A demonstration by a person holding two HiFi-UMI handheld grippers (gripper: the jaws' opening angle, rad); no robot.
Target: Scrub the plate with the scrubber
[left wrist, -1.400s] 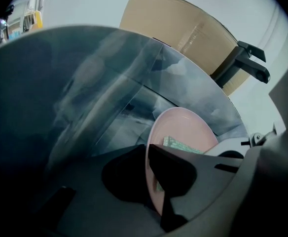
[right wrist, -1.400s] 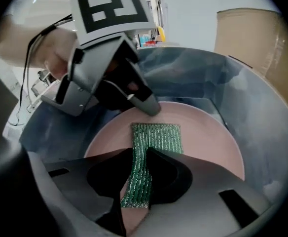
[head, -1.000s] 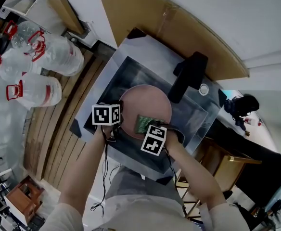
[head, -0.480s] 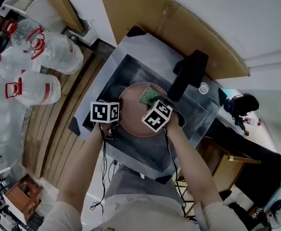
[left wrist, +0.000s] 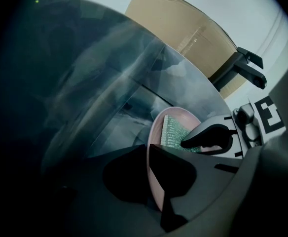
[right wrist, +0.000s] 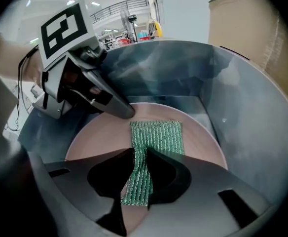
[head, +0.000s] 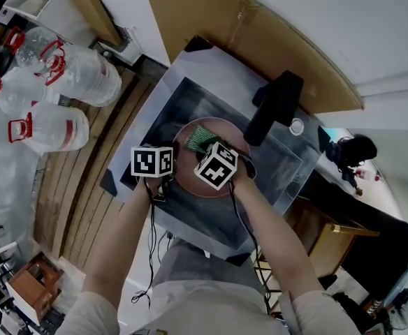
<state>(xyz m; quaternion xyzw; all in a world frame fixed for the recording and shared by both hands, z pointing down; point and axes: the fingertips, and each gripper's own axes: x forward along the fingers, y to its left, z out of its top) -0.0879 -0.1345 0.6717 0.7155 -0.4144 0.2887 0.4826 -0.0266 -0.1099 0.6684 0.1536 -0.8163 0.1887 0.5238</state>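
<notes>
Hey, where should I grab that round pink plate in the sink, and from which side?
Take the round pink plate by its thin rim at the near-left edge, from the person's side, jaws straddling the lip. The left hand-held gripper pinches there, leaving the face free for the green mesh scrubber in the right hand-held gripper.

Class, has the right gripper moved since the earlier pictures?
Yes. The right gripper carried the scrubber from the near edge of the plate toward its far edge.

head view: high overhead, steeply down, sink (head: 184,98) mid-frame | left gripper view: close, edge-on along plate (left wrist: 156,132) | right gripper view: close, onto plate face | shared: plate, scrubber (right wrist: 156,137)
</notes>
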